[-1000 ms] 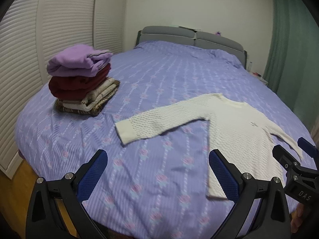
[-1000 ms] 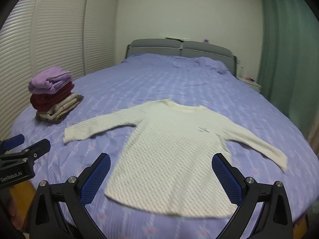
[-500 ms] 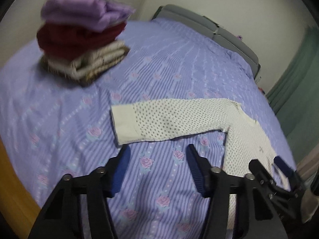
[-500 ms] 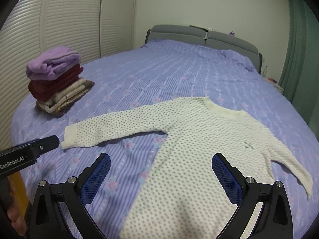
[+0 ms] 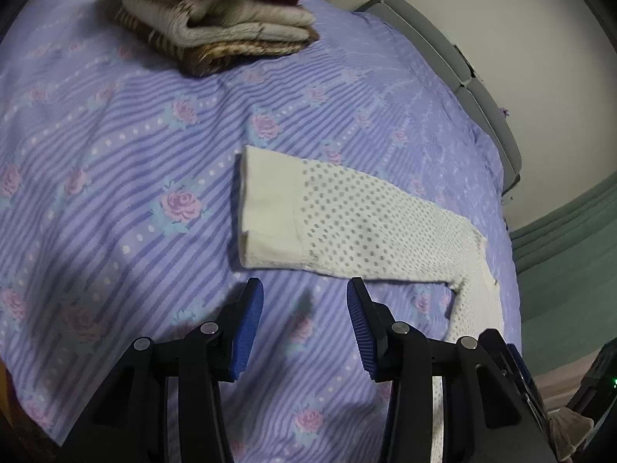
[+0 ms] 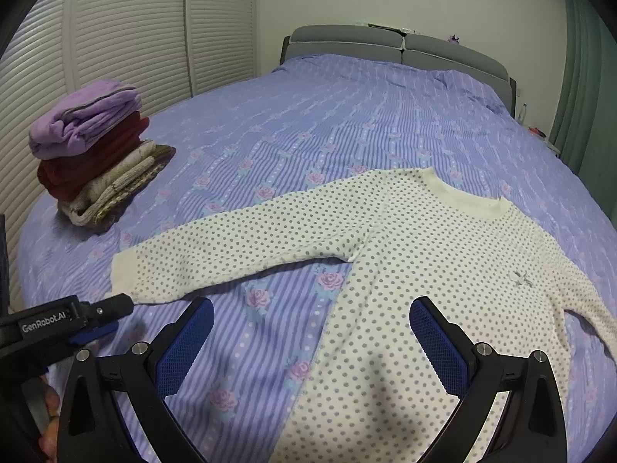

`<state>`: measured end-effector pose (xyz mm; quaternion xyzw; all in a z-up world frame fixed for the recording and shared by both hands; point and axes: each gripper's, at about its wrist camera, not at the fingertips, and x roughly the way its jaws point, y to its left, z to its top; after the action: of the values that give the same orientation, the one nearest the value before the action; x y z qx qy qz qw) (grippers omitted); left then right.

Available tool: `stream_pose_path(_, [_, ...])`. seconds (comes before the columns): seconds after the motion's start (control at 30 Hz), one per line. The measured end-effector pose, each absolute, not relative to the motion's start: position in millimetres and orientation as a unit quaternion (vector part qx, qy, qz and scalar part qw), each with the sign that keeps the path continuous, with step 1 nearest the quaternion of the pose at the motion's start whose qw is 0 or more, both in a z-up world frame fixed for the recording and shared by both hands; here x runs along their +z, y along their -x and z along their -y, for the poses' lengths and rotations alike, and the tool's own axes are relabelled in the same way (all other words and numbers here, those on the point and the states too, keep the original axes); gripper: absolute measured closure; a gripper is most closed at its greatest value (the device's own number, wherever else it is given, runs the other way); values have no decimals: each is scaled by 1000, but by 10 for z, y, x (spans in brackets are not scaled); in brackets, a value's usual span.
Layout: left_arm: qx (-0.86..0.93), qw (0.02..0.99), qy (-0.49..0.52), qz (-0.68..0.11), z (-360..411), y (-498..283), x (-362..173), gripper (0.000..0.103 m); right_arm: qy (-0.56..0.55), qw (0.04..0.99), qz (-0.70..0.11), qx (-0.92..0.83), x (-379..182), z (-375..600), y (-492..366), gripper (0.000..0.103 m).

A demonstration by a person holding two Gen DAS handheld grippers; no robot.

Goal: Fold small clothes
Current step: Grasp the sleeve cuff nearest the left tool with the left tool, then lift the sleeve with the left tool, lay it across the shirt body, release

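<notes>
A cream long-sleeved sweater (image 6: 424, 239) with grey dots lies flat, face up, on the purple flowered bedspread (image 6: 347, 115). Its left sleeve (image 5: 366, 231) stretches out, ending in a plain cuff (image 5: 270, 208). My left gripper (image 5: 304, 285) hovers just short of the cuff's near edge. Its jaws are closing and only bedspread lies between them. In the right wrist view the left gripper (image 6: 100, 312) has its tip at the cuff's corner. My right gripper (image 6: 312, 305) stands wide open above the sweater's lower body, holding nothing.
A stack of folded clothes (image 6: 92, 154), purple on top, then dark red, then beige, sits at the bed's left side, just beyond the cuff (image 5: 223, 19). Slatted closet doors (image 6: 115, 38) line the left wall. A grey headboard (image 6: 385, 46) and a green curtain (image 6: 586, 77) stand beyond.
My left gripper came down and forward to the sleeve cuff, rolled, and its jaws narrowed from wide apart. My right gripper moved in over the sweater's body, still wide open.
</notes>
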<state>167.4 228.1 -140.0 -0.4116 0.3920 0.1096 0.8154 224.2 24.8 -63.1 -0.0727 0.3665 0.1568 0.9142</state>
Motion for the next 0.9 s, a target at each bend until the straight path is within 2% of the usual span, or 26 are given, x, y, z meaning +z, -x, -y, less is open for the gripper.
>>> stream_pose_path(0.27, [80, 791, 497, -349, -2565, -1745, -1648, 59, 78, 911, -378, 144, -674, -281, -2284, 1])
stream_pose_path(0.4, [73, 797, 495, -339, -2617, -1815, -1655, 61, 91, 914, -372, 136, -640, -299, -2270, 1])
stream_pose_path(0.47, [83, 806, 476, -341, -2594, -1858, -1602, 77, 93, 915, -369, 134, -614, -295, -2255, 1])
stream_pose_path(0.53, [84, 820, 450, -345, -2568, -1896, -1521, 82, 96, 916, -366, 131, -587, -283, -2237, 1])
stream_pose_path(0.9, [-2, 928, 221, -300, -1918, -2368, -355, 90, 84, 930, -349, 84, -408, 207, -2173, 1])
